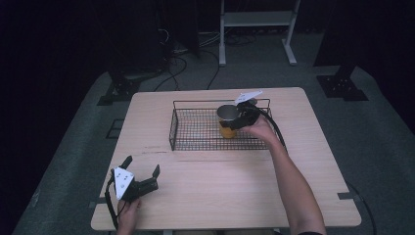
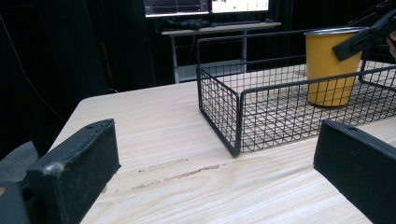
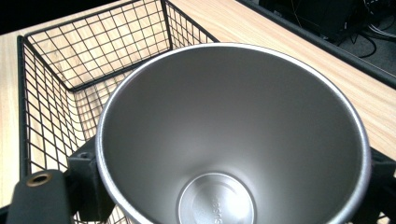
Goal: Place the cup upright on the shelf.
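One desk (image 1: 210,196), one wire basket (image 1: 195,129) on its far half, long side running left-right. One yellow cup (image 1: 226,120) upright in basket's right part, mouth up. Right gripper (image 1: 241,117) jaws clamp cup at rim. Left gripper (image 1: 142,178) near desk's front left, jaws spread, empty. Right gripper view: steel interior (image 3: 233,140). Left gripper view: yellow outside (image 2: 329,70).
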